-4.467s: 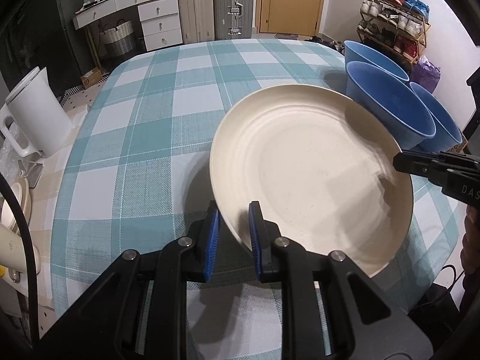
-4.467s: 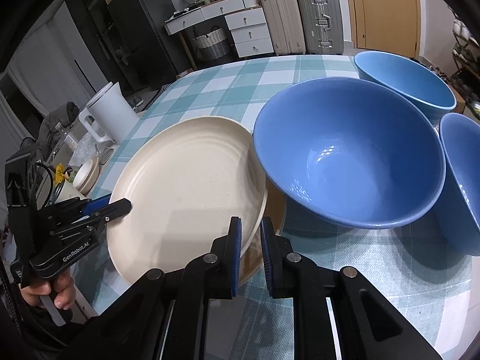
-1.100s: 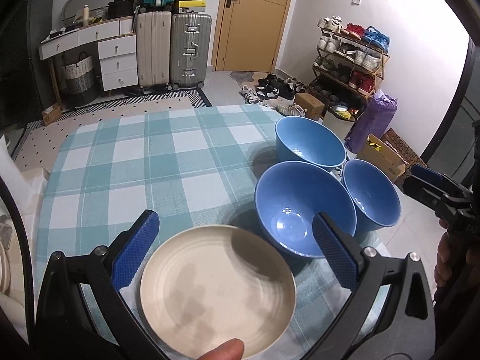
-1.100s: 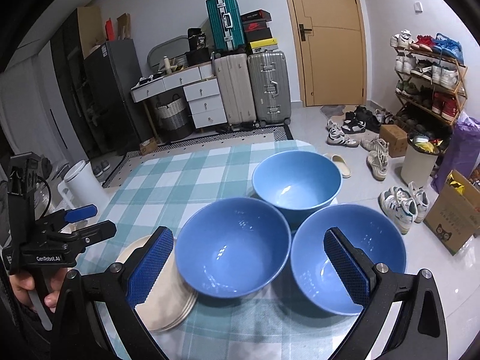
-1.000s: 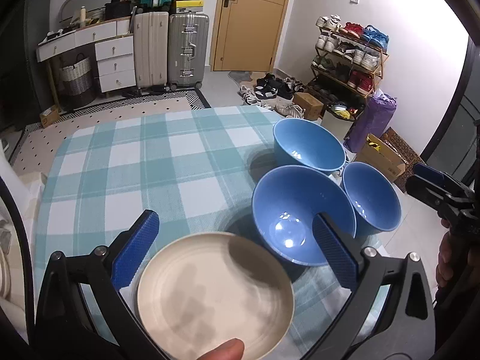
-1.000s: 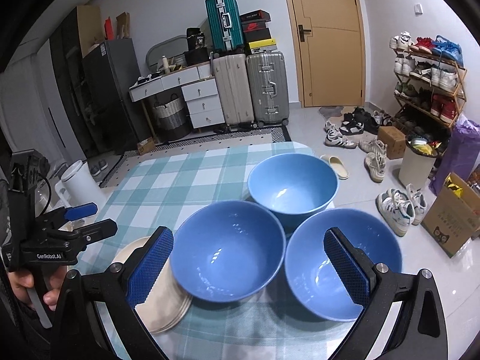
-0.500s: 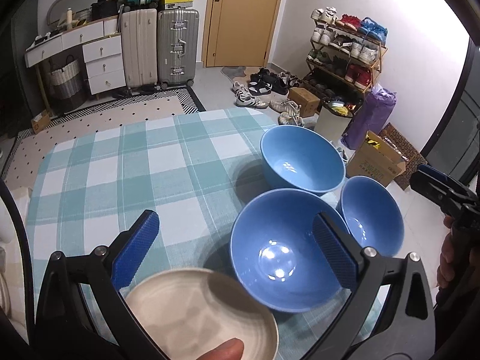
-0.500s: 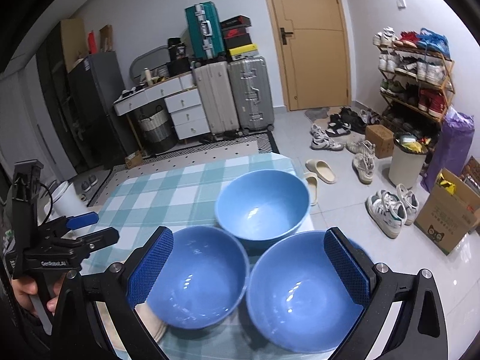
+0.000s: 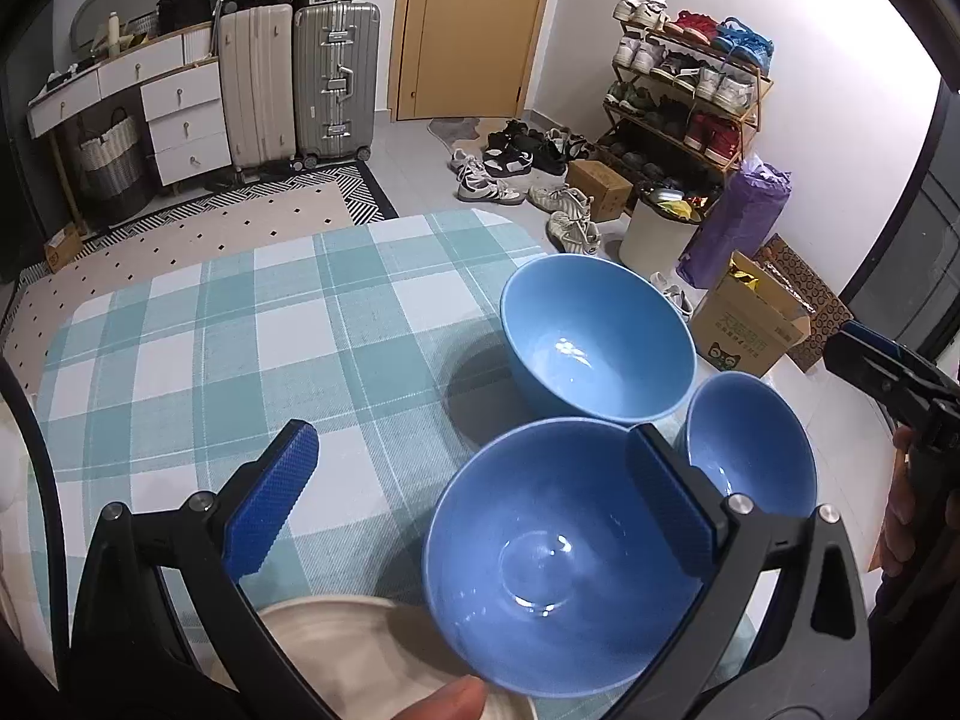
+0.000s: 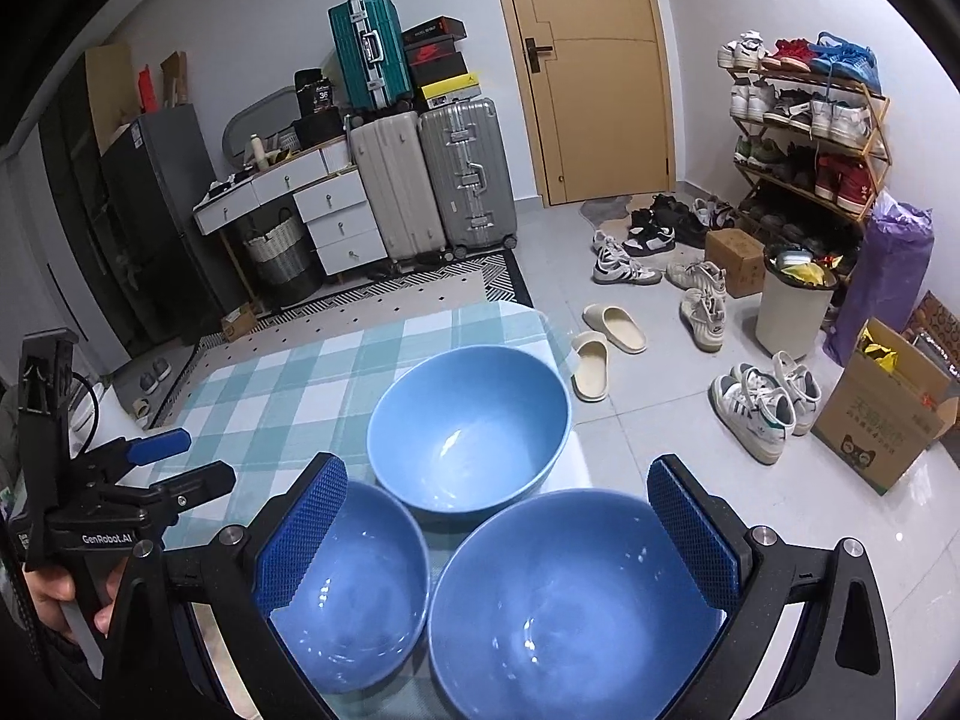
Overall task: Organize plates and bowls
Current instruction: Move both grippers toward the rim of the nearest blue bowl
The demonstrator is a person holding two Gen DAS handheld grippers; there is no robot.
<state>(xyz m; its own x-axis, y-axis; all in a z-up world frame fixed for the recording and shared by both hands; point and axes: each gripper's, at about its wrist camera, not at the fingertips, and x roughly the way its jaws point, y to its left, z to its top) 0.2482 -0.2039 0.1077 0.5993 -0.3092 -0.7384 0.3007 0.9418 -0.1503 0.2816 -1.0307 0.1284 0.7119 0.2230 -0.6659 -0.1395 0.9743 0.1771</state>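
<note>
Three blue bowls stand close together on the checked tablecloth. In the left wrist view the near bowl lies under my open left gripper, with the far bowl and the right bowl beyond. A cream plate stack sits at the near left. In the right wrist view my open right gripper hovers above the right bowl, beside the near bowl and the far bowl. Both grippers are empty.
The bowls sit near the table's right edge, with tiled floor, shoes and a cardboard box beyond it. Suitcases, a drawer unit and a door stand at the far wall. The left gripper shows in the right wrist view.
Both grippers released the cream plate, opened wide and rose. Over the last second both views shifted right, from the plate stack toward the blue bowls.
</note>
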